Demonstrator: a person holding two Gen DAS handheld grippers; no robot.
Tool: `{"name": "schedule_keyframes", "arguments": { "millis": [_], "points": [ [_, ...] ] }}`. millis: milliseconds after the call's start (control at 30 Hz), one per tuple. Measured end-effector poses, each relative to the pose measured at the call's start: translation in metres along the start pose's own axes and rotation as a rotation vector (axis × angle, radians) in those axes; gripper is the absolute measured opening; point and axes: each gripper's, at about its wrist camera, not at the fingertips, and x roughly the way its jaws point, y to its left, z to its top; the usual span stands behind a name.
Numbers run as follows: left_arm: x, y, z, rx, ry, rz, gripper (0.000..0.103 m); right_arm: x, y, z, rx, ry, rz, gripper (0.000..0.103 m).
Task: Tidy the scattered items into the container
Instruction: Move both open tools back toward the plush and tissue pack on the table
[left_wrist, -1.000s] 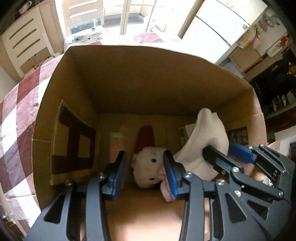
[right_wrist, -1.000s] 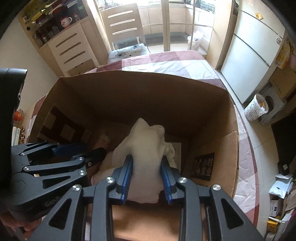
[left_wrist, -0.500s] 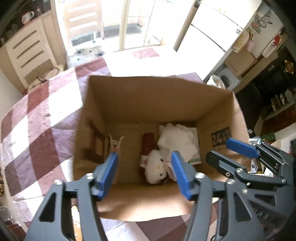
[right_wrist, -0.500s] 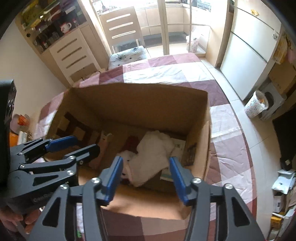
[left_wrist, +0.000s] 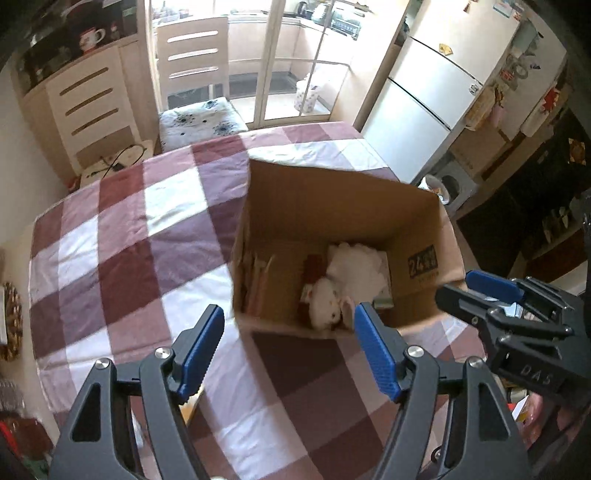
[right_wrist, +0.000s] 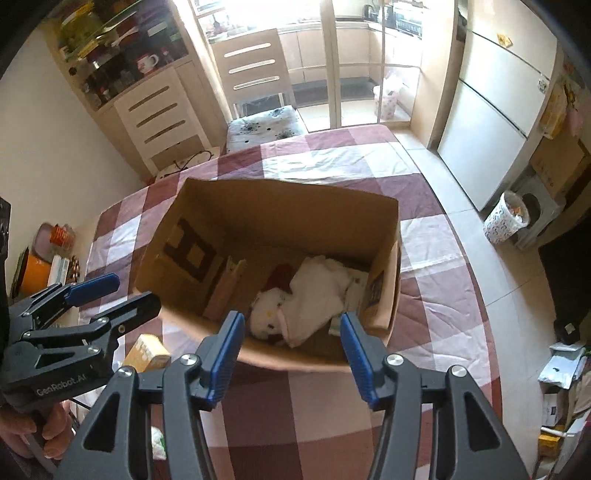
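Sunlight comes in through the glass doors (right_wrist: 354, 74) at the far end of the room. A pale chair (left_wrist: 195, 74) stands at the far side of the table, with a flowery cushion on its seat. A white fridge (left_wrist: 436, 99) stands on the right, and a cupboard with drawers (right_wrist: 159, 110) stands on the left. A spotty bin (right_wrist: 506, 218) sits on the tiled floor.

A red and white checked cloth (left_wrist: 122, 240) covers the table. On it stands an open cardboard box (left_wrist: 332, 206). Down in the box lie a white plush toy (left_wrist: 325, 304) with a little face, a crumpled white cloth (right_wrist: 317, 291) touching it, something dark red behind them, and flat pinkish things leaning on the left wall.

The left gripper (left_wrist: 288, 354) hangs above the table, just in front of the box. Its blue pads are far apart and the jaws are opening, with nothing between them. The right gripper (right_wrist: 291, 347) hangs over the near edge of the box. Its jaws stand apart too, and they hold nothing.

A small yellow carton (right_wrist: 147, 352) lies on the cloth near the left gripper, outside the box. Nothing blocks the open top of the box.
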Motion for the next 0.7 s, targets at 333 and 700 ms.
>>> {"name": "schedule_keyframes", "arguments": {
  "millis": [333, 700],
  "points": [
    [-0.019, 0.025, -0.070, -0.079, 0.039, 0.007, 0.074, -0.011, 0.038, -0.044, -0.081, 0.036, -0.003, 0.055],
    [-0.041, 0.044, -0.130, -0.134, 0.052, 0.021, 0.074, -0.016, 0.080, -0.088, -0.170, 0.066, 0.004, 0.055]
  ]
}}
